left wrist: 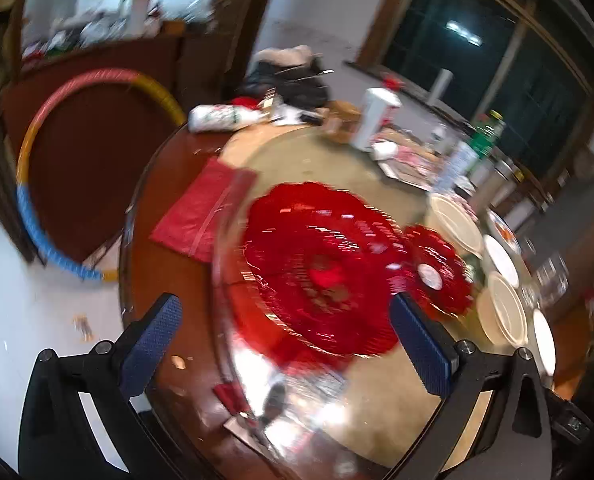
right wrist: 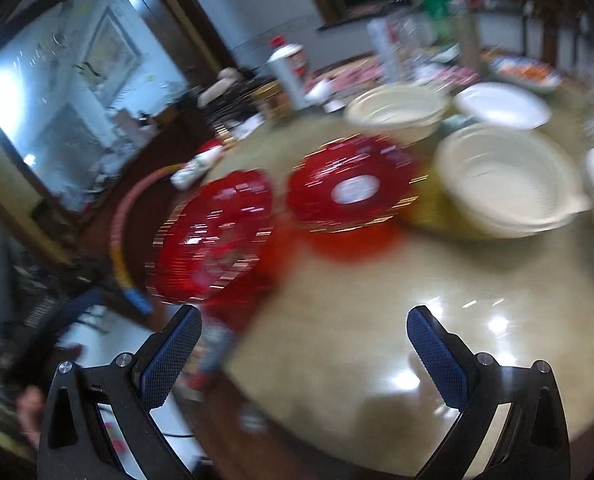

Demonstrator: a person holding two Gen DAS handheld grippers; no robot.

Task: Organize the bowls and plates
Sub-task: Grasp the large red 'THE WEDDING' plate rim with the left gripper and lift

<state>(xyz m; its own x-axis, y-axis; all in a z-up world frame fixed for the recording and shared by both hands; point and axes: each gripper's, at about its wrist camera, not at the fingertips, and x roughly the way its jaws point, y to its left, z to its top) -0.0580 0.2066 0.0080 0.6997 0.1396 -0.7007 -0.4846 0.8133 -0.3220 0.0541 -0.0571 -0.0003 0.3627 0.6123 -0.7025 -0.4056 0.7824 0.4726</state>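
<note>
While both views are smeared by motion blur, the left gripper (left wrist: 283, 334) is seen spread wide and holding nothing, poised above the near edge of the round surface (left wrist: 377, 400). Just beyond its fingers lies the large red plate (left wrist: 321, 268), with the small red plate (left wrist: 433, 276) beside it toward the right edge. The right gripper (right wrist: 303, 354) is likewise wide apart and empty, over the bare glossy near part of the surface. Farther in sit a cream bowl (right wrist: 501, 184), a second cream bowl (right wrist: 397, 110) and a white plate (right wrist: 501, 106), all apart. Bottles and clutter crowd the far edge. Judging from this, sorting has barely begun: the red plates lie side by side, unstacked, and the bowls are ungrouped.
</note>
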